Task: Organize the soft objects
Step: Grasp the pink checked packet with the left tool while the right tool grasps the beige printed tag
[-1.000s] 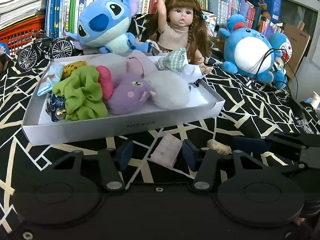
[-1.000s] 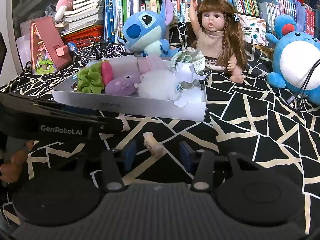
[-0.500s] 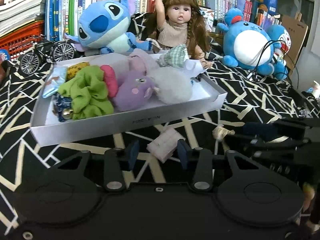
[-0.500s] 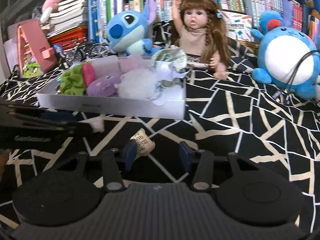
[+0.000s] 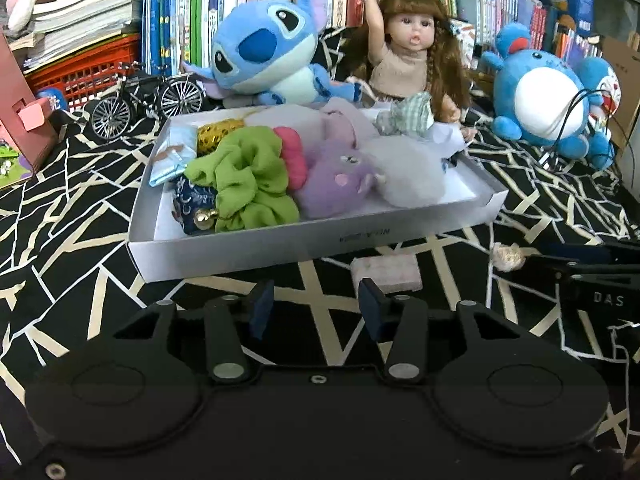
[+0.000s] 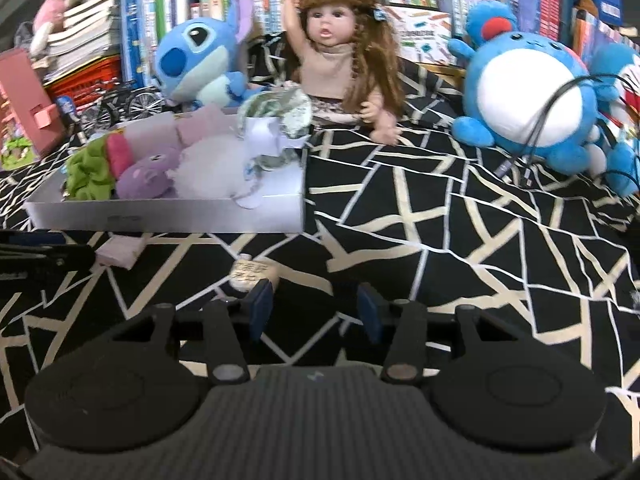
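Note:
A white tray point(image 5: 248, 252) holds a green scrunchie point(image 5: 248, 180), a purple plush point(image 5: 336, 184), a white fluffy ball point(image 5: 408, 172) and other soft items. A pale pink pad point(image 5: 386, 272) lies on the cloth in front of the tray, just beyond my open left gripper point(image 5: 316, 312) and to its right. A small cream pouch point(image 6: 250, 274) lies by the left finger of my open right gripper point(image 6: 316, 310). The pouch also shows in the left wrist view point(image 5: 506, 256), and the pad in the right wrist view point(image 6: 120, 250).
A black-and-cream patterned cloth point(image 6: 440, 220) covers the surface. Behind the tray sit a blue Stitch plush point(image 5: 260, 56), a doll point(image 5: 404, 56), a round blue plush point(image 5: 544, 104) with a cable over it, a toy bicycle point(image 5: 144, 100) and bookshelves.
My left gripper has shifted left, so the pink pad now sits off its right finger instead of between the fingers. My right gripper has moved right, leaving the pouch by its left finger.

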